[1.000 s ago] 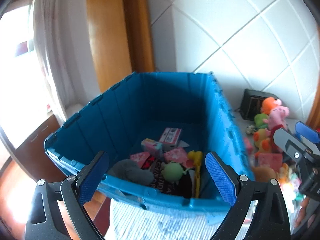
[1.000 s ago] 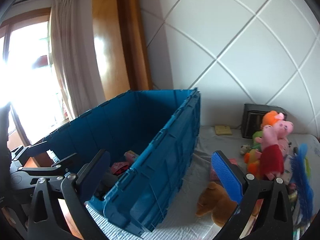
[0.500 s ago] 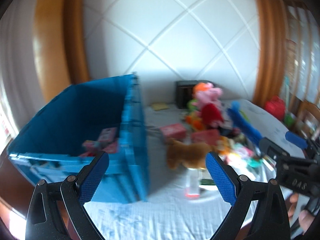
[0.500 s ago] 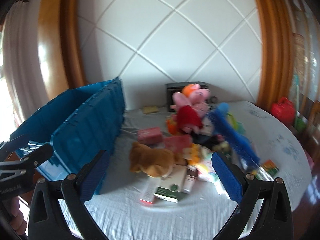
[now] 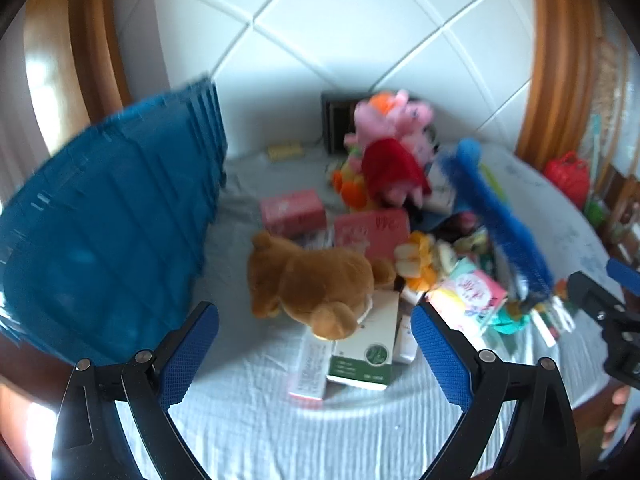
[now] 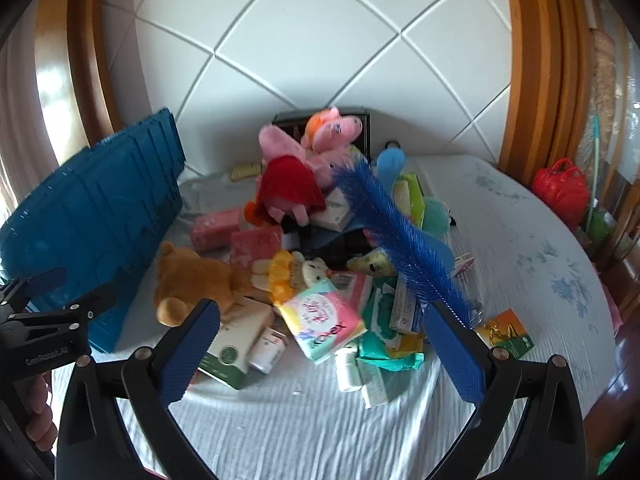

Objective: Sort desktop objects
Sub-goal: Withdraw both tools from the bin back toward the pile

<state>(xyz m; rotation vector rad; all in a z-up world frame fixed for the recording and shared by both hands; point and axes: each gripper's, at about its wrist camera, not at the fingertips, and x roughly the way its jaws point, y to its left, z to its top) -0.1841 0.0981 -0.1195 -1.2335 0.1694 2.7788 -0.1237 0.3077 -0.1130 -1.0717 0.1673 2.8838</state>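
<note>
Right wrist view shows the right gripper (image 6: 320, 340) with its blue-padded fingers (image 6: 192, 348) spread wide and empty, held above the near edge of a worktop (image 6: 520, 248) covered in a pale ribbed cloth with faint blue flowers. Left wrist view shows the left gripper (image 5: 314, 344) likewise parted and holding nothing, its fingers (image 5: 440, 356) framing a brown teddy bear (image 5: 316, 280) that lies on its side, head toward the camera, on a white-and-green box (image 5: 364, 356). A heap of toys and packets fills the middle of the cloth: two pink boxes (image 6: 236, 236), a pink tissue packet (image 6: 322, 320), a yellow plush (image 6: 290, 274), and pink pig plushies (image 6: 304, 168) sitting upright at the back before a dark box (image 6: 362, 124). A blue bristle brush (image 6: 404, 236) stands tilted, its long axis running from far-left top to near-right bottom. The blue crate (image 6: 100, 208) stands on the left side of the worktop, well clear of both grippers. A person's hand (image 6: 40, 412) grips the left tool at the lower left. Behind is a white tiled wall (image 6: 320, 40) with diagonal seams, wooden frames either side, and a red bag (image 6: 562, 188) at the right.
</note>
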